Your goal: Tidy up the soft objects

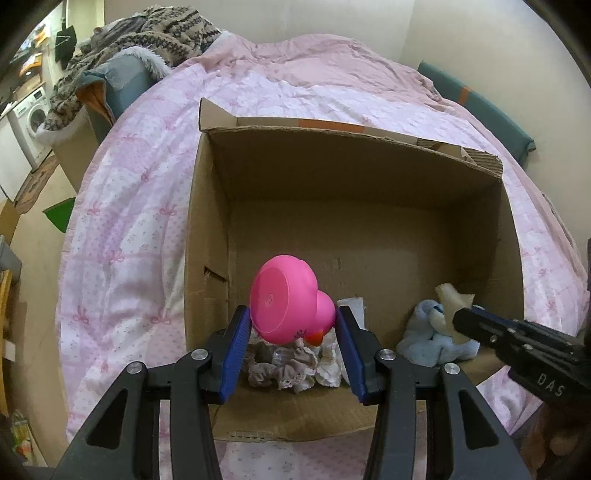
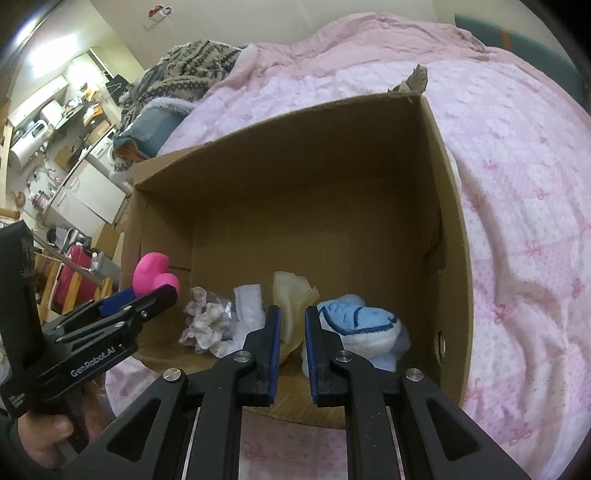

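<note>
My left hand-held gripper (image 1: 293,325) is pinching a pink rubber duck (image 1: 286,301), tipped base-outward, just above the near left corner of the cardboard box (image 1: 207,229) on the bed (image 1: 122,221). My right hand-held gripper (image 2: 292,328) is clamped on a floppy cream-coloured piece (image 2: 291,299) over the near right part of the box. To do this well, I'd lower each item until it nearly rests on the box floor, then spread the fingers slowly so nothing bounces out. The duck looks springy and may roll, so I'd set it against the wall. Below it lie a frilly scrunchie (image 1: 280,369) and some white cloth (image 2: 247,302); a blue plush toy (image 2: 360,325) sits just beside my right fingers and could snag. A knitted blanket (image 1: 147,33) lies well apart at the head of the bed.
</note>
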